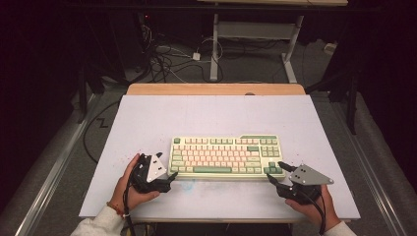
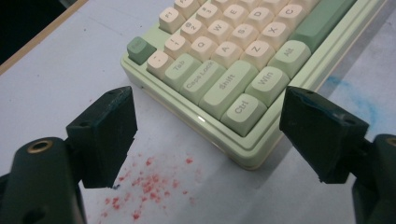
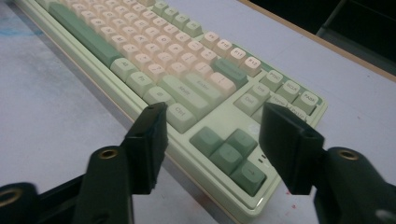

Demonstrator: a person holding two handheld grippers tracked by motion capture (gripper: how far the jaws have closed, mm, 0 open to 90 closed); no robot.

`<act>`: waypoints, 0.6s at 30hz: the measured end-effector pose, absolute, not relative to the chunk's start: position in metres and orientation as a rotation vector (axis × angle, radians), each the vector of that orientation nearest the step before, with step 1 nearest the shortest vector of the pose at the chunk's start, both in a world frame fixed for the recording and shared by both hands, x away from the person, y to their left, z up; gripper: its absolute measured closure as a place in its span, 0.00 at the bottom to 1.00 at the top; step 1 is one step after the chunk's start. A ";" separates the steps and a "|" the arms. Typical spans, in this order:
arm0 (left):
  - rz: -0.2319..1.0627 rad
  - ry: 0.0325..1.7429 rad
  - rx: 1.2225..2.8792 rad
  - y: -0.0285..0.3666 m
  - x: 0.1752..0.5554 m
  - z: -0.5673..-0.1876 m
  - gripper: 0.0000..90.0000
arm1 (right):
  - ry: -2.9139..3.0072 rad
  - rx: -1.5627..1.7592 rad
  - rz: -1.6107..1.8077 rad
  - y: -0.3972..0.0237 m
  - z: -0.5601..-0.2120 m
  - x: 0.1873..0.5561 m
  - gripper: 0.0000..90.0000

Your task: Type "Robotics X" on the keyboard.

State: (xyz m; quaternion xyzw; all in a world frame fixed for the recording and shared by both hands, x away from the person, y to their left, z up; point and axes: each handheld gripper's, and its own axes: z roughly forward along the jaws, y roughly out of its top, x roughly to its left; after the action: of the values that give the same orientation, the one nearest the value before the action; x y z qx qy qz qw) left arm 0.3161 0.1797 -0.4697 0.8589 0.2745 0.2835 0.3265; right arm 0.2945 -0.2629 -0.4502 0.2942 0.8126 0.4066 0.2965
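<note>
Left gripper (image 2: 205, 135) jaws wide apart, holding nothing, straddling the near-left corner of the keyboard (image 2: 243, 79) by the Ctrl key (image 2: 243, 109); jaws seem just short of the case, contact hard to tell. Right gripper (image 3: 212, 144) also spread apart and empty, lined up on the near-right corner, arrow-key cluster (image 3: 229, 151) between its jaws. In the high view left gripper (image 1: 169, 177) and right gripper (image 1: 275, 172) sit at the two front corners, a hand behind each.

Keyboard (image 1: 226, 156) lies flat, roughly centre of the white tabletop (image 1: 211, 115), long side toward the person. Red speckle stain (image 2: 149, 186) on the tabletop below the left jaws, faint blue smear (image 2: 355, 98) near the front edge.

Likely step: a two-gripper grab of the keyboard by its front corners, to lift or shift it. To do it well: push both grippers further in so the pads bite the case edge, not the keycaps; close both at about the same time; keep the hands level so the board doesn't twist or tip. Corner grips are shallow, so a slip is the main risk; a pad on Ctrl or the arrows could pop a cap.
</note>
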 end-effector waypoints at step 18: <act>0.713 0.738 2.269 0.182 0.311 -0.477 0.20 | 2.321 0.746 1.060 -0.232 -0.440 0.334 1.00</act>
State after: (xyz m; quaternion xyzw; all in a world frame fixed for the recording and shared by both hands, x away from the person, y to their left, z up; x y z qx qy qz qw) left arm 0.3111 0.1819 -0.4766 0.8632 0.2809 0.2714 0.3198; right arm 0.3336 -0.2323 -0.4401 0.2724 0.8477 0.3871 0.2396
